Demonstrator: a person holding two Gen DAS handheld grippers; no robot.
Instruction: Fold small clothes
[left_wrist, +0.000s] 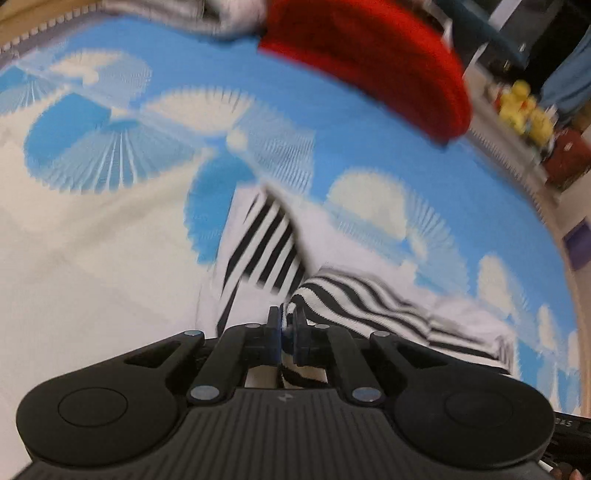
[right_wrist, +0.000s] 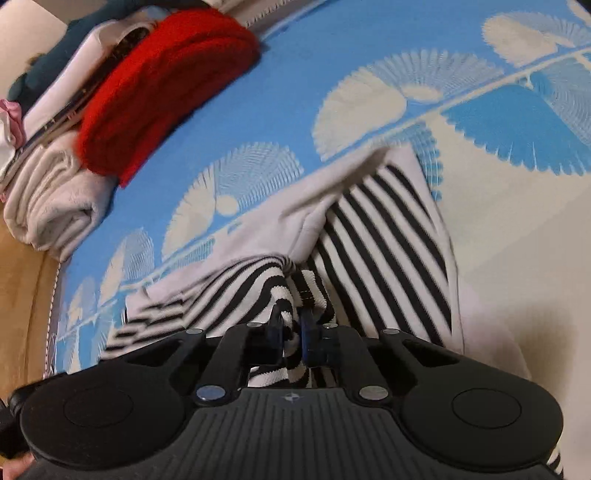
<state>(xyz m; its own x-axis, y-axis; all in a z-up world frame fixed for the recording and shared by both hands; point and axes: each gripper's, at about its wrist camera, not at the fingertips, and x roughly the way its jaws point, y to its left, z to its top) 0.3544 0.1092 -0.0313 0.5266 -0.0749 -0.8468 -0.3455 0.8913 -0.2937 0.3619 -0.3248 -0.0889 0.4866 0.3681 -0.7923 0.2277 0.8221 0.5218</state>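
A small white garment with black-and-white striped panels lies on a blue and cream patterned cloth. My left gripper is shut on a bunched striped edge of it, with fabric pinched between the pads. In the right wrist view the same striped garment spreads ahead, a white flap folded over its stripes. My right gripper is shut on another striped edge, cloth squeezed between its blue-tipped fingers.
A folded red knit lies on a stack of folded pale clothes at the cloth's far edge, also the red knit in the left view. Yellow toy ducks sit beyond the cloth. A tan surface borders it.
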